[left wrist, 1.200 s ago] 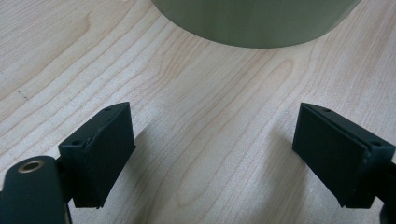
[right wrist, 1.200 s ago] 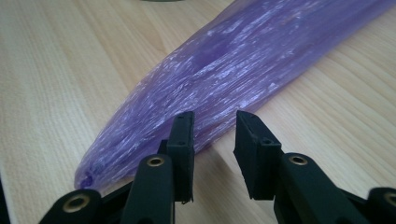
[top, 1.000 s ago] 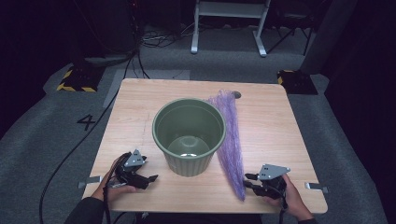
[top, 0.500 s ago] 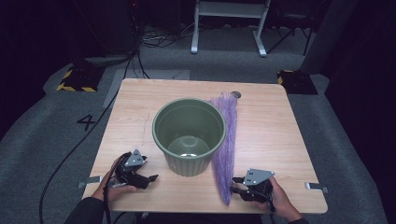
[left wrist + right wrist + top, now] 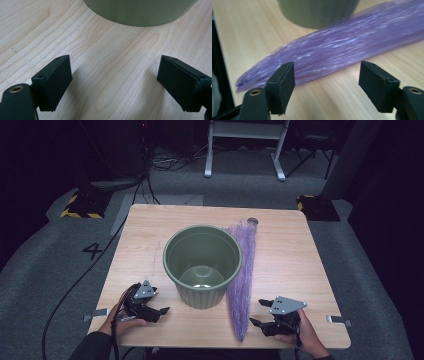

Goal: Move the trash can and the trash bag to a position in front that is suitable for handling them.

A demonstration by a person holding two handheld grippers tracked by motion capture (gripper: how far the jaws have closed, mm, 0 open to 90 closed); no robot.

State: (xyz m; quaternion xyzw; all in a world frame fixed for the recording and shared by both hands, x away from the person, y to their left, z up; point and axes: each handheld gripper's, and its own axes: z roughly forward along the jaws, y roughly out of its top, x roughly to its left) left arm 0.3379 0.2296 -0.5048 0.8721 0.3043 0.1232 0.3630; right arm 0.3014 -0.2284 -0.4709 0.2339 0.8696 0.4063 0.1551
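A pot [image 5: 202, 265] stands in the middle of the table [image 5: 295, 255]. A long bundle of strands [image 5: 242, 275] lies on the table just right of the pot, touching its side. The left gripper [image 5: 159, 311] sits near the pot's left. The right gripper [image 5: 256, 314] sits just right of the bundle's near tip.

Purple tinsel bundle [image 5: 242, 275] lies flat on table, long & tapered, touching green pot's [image 5: 202, 265] right side.

A white "4" on the grey floor [image 5: 60, 265] (left of the table [image 5: 150, 227])
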